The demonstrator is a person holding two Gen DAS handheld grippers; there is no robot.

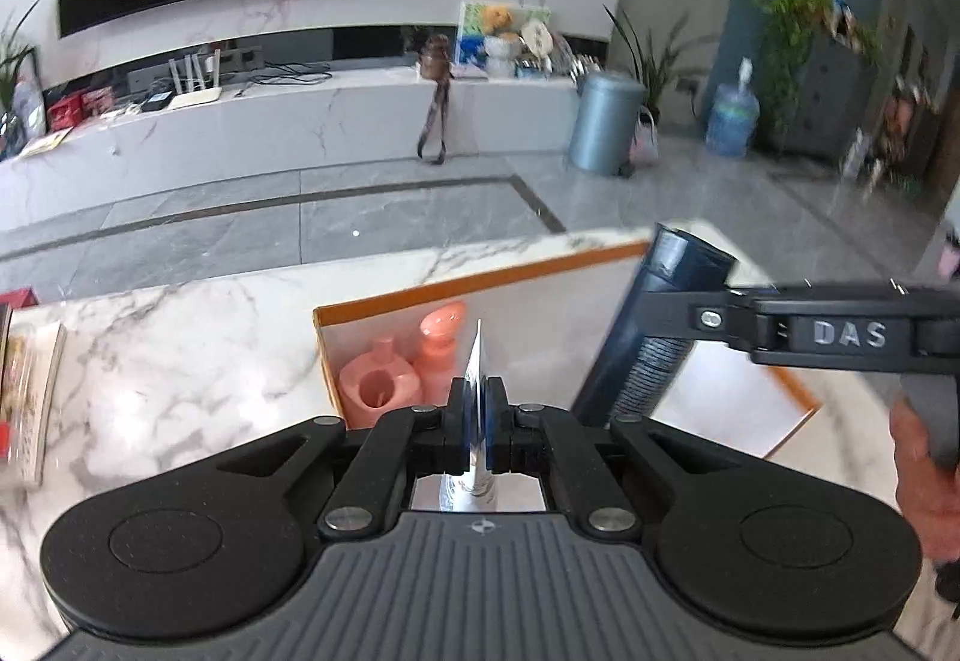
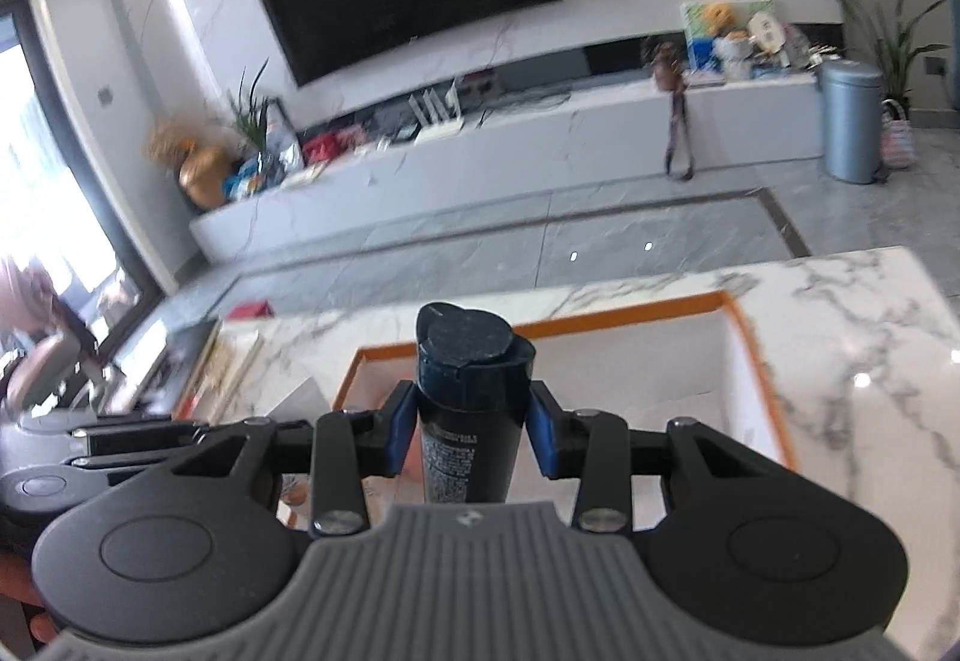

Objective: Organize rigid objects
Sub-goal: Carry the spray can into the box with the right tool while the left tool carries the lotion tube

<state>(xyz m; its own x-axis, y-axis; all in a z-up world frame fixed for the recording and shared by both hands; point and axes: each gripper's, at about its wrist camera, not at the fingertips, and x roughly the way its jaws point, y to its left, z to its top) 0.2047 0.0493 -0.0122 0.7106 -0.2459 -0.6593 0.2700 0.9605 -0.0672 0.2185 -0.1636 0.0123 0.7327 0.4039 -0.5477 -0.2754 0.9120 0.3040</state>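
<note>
Dark bottle pinched in right claw, thin card in left claw; next, lower both into orange-rimmed box.

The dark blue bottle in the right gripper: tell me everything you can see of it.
The dark blue bottle is a tall cylinder, plastic by its look, with a flip-top cap of the same colour, shut, and fine pale print down its body. The right gripper is shut on it below the cap, a blue pad on either side. In the left wrist view it leans, held above the white, orange-rimmed box; its base is hidden, so contact there cannot be told.
</note>
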